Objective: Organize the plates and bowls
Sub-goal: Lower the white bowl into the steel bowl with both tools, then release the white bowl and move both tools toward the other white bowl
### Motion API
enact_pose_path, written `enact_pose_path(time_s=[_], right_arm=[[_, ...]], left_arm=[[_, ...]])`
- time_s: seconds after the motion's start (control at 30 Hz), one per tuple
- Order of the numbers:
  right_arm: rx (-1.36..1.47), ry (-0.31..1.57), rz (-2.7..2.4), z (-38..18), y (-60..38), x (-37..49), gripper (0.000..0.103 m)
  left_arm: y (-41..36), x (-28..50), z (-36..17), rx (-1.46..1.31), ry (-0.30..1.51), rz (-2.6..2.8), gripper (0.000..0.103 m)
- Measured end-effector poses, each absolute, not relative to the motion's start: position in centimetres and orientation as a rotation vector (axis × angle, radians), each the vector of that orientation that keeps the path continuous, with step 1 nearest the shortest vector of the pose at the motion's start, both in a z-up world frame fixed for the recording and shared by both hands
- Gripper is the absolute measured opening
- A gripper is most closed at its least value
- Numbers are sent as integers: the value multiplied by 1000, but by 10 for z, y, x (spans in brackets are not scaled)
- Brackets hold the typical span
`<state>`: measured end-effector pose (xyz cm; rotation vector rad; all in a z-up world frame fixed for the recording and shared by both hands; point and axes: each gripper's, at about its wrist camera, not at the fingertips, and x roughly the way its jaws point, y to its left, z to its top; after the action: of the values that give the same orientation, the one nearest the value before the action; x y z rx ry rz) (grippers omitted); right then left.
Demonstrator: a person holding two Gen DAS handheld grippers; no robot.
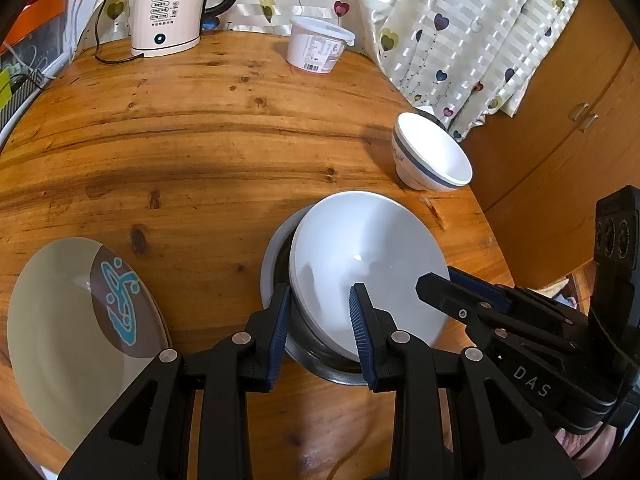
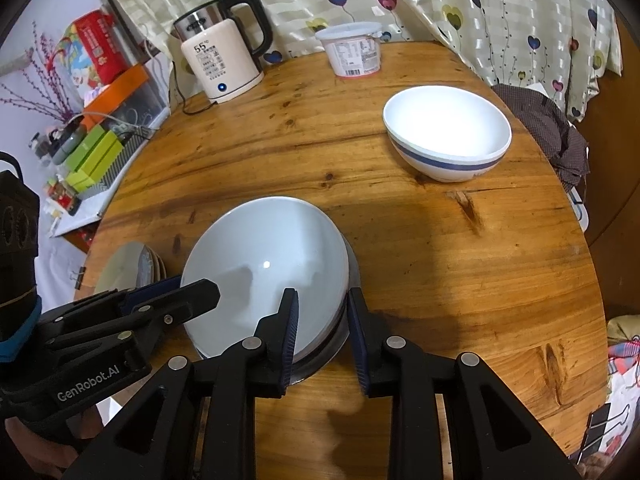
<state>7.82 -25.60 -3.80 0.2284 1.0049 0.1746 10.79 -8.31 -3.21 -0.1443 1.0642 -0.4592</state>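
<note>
left tongs [image 1: 321, 330]: astride near-left rim of the white bowl [image 1: 372, 256], one pad inside, one outside; looks clenched on the rim

right tongs [image 2: 323, 332]: astride the same bowl's near-right rim, inner pad over the glaze, outer pad by the steel bowl [image 1: 272, 264]; can't tell if my pads press or just bracket it

white bowl: sits tilted inside the steel bowl, not seated flat, near edge of the tabletop [image 1: 200, 140], right in front of me

steel bowl: under the white one, only its rim and a strip of wall show

handling, white bowl: glazed ceramic by the look, stiff, fairly heavy, slick, will chip if dropped or knocked on steel; my guess is that the pads could slide on the glaze

where to grip: rim only, one pad in, one out, on opposite sides so it lifts level; keep the outer pad off the steel rim or both bowls come up together

handling, steel bowl: likely light, may ride up stuck to the white one

plate [image 1: 60, 320]: left of the bowls, near edge, brown patch with blue motif, apart from them; more plates seem stacked under it in the right view

banded bowl [image 2: 444, 128]: white with blue band, upright, empty, further back on the right, well apart

plastic tub [image 1: 316, 48]: far edge, lid on

kettle [image 1: 168, 12]: far left by the curtain, out of the way
</note>
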Motion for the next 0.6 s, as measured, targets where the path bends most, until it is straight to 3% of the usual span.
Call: enact_pose_path(time_s=[0.6], right_arm=[[224,946,157,-16,-265,68,26]], left_arm=[[-71,107,-15,-174,998,-453,31]])
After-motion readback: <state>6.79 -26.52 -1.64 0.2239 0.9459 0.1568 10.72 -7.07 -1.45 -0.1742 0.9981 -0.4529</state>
